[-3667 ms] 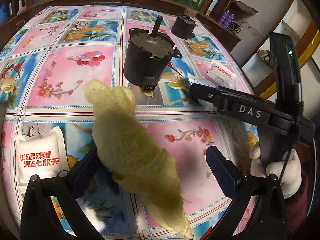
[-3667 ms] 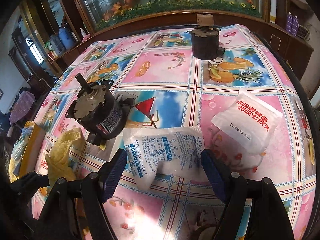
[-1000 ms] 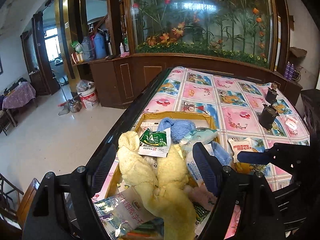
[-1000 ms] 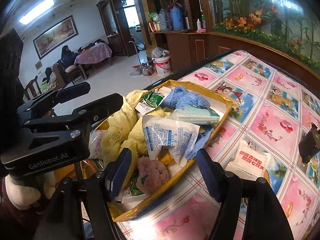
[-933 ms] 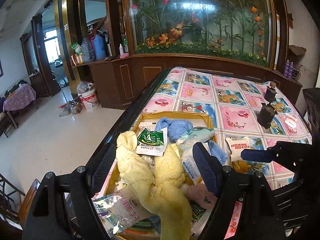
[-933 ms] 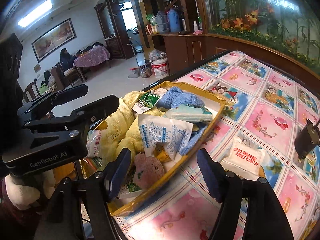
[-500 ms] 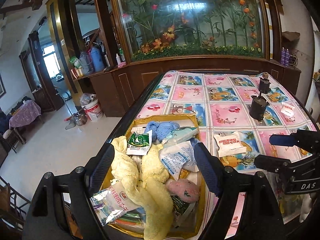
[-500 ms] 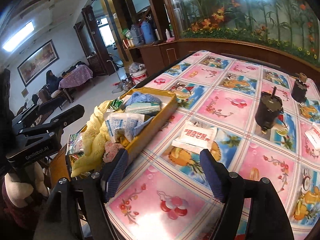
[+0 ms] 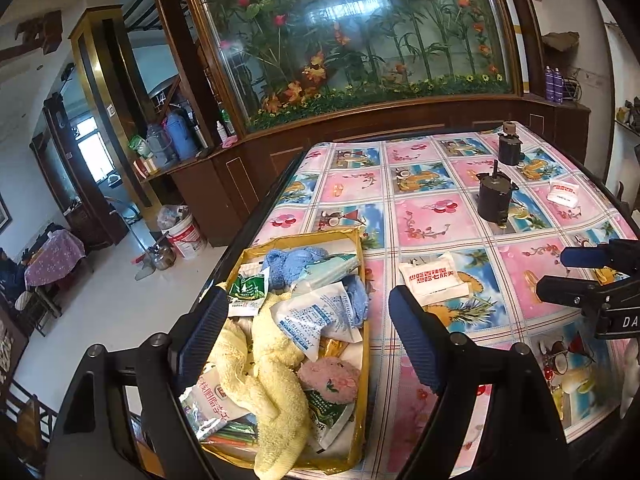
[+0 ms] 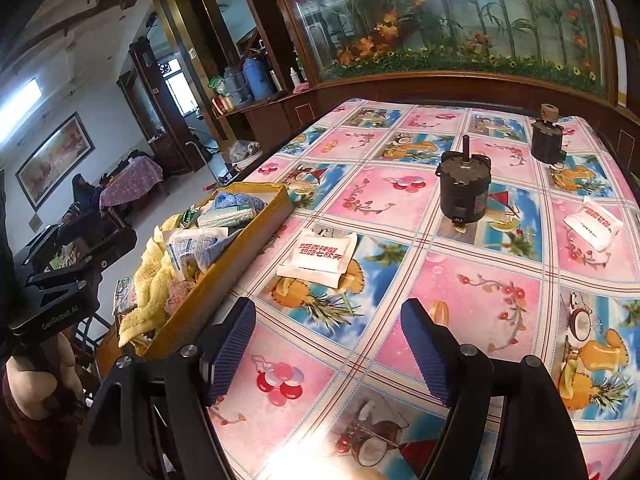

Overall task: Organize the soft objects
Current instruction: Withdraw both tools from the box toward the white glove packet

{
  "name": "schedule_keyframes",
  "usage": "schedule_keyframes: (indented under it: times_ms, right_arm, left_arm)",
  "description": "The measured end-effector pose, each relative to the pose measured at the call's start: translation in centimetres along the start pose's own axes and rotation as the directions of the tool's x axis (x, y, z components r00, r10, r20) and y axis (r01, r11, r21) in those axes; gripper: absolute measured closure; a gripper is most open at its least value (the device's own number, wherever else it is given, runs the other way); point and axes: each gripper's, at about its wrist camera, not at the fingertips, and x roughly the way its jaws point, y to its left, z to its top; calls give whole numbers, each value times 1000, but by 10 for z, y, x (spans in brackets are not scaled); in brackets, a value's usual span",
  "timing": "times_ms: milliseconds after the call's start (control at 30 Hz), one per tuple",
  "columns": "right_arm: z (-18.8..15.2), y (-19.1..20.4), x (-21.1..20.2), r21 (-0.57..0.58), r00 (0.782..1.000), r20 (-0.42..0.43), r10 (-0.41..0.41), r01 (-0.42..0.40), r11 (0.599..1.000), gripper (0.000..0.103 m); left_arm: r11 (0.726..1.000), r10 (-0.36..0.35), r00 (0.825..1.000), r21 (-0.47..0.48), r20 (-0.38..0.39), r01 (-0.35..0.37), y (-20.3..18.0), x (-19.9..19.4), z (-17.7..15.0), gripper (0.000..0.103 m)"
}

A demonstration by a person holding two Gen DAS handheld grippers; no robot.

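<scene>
Left view: my left hand-held gripper [image 9: 308, 340] hangs wide and empty over the tray [image 9: 357, 248], which is piled with a towel [image 9: 276, 364] and packets.

Right view: my right hand-held gripper [image 10: 328, 352] is wide and empty above the surface [image 10: 472, 304]. One pouch [image 10: 320, 256] lies just beyond it, another [image 10: 596, 226] far right. Judgement: fetching step; next, descend on the near pouch.

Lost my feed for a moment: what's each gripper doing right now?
Left gripper: open, holding nothing.
Right gripper: open, holding nothing.

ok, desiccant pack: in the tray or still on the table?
In. The desiccant pack lies on the pile inside the yellow tray, beside the yellow towel.
</scene>
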Motion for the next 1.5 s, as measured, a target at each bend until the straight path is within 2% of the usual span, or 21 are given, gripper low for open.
schedule_keyframes:
  times_ms: [800,967,1100,1233,1367,1500]
  right_arm:
    - [-8,-64,2,110,999,-21,-48,50,993,26]
    - [-6,-92,-2,145,995,-17,-99,101,984,26]
    - [4,-142,-21,241,982,21,-189,178,954,26]
    - [14,-207,-43,407,960,68,-272,222,886,26]
    - [25,-246,-35,465,938,52,-343,282,839,25]
    - [31,-266,-13,501,948,9,-317,270,822,25]
  left_arm:
    - [997,-23,997,67,-78,29,-35,27,-1,20]
    - [996,-61,991,60,-116,69,-39,39,-2,20]
    - [989,-140,980,23,-142,145,-41,49,-2,20]
    - [975,-223,964,-13,-145,223,-44,56,-2,20]
    - [958,-288,946,-48,-150,284,-45,65,-1,20]
    - [952,-304,939,-78,-159,295,-37,72,1,20]
